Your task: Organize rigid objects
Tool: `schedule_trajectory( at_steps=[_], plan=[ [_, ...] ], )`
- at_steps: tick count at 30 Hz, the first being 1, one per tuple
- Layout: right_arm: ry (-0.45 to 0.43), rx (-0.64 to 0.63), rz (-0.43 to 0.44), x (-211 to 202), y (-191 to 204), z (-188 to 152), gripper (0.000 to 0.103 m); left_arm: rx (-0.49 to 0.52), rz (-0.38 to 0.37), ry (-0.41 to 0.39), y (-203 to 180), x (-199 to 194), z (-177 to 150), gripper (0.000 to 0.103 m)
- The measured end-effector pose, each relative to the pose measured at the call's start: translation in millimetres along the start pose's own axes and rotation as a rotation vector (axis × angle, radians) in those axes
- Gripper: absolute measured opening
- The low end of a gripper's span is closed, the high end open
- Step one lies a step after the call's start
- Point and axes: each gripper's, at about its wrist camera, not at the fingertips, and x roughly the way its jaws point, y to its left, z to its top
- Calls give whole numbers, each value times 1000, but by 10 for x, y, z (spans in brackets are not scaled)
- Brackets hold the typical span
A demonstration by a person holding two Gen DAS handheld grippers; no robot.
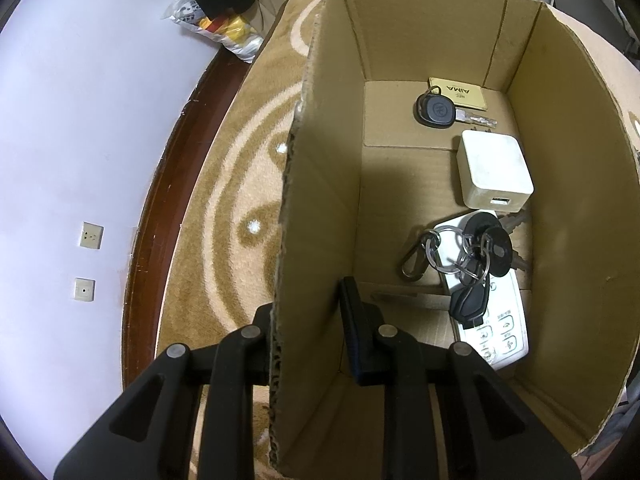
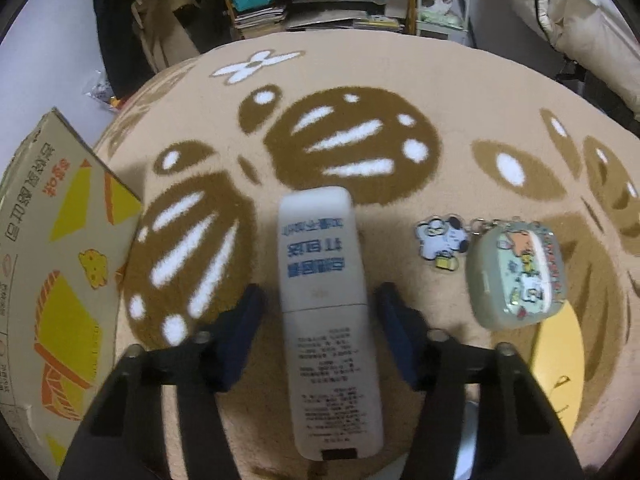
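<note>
A: The right gripper [image 2: 320, 308] straddles the white bottle [image 2: 326, 292] lying on the carpet [image 2: 400, 80]. Its jaws stand apart, one finger on each side near the bottle's middle, with a gap showing at both pads, so nothing is gripped yet.

B: Then I'd say the step in hand is closing on it. Best to keep the fingers square across the body just below the cap seam, close evenly so it doesn't roll on the pile, and lift straight before swinging toward the cardboard box [image 2: 60, 280] at nine o'clock.

A: And the left gripper [image 1: 308, 332]?

B: Clamped on the box's near wall, one finger outside, one inside, pinching the cardboard box wall [image 1: 316, 200]. It looks to be steadying the box for the drop.

A: What does each view give that the other doesn't?

B: The left wrist view looks into the box: a black key fob [image 1: 434, 109] on a gold card [image 1: 460, 92] at twelve o'clock, a white charger cube [image 1: 494, 170] at two, a key bunch [image 1: 468, 252] on a white remote [image 1: 496, 320] at four. Free floor lies along the left wall. The right wrist view shows only the box's printed outside, but also what's left on the carpet: a cartoon charm [image 2: 440, 242] and a decorated small case [image 2: 520, 276] at three o'clock.
</note>
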Motion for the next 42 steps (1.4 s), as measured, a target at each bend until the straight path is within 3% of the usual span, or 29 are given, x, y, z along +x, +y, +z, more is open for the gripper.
schedule_trajectory(
  at_steps=[2, 8, 12, 29, 42],
  plan=[
    [-15, 20, 0, -32, -39, -10, 45, 4, 11, 3, -12, 7, 3, 23],
    [-87, 14, -22, -94, -5, -90, 44, 7, 20, 5, -40, 14, 4, 23],
    [-133, 43, 55, -227, 13, -53, 44, 2, 10, 3, -50, -1, 5, 22],
    [-338, -62, 284, -1167, 714, 85, 44, -2, 12, 7, -24, 1, 20, 22],
    [-325, -130, 451, -1369, 1245, -16, 44, -1, 12, 3, -36, -23, 11, 23]
  ],
)
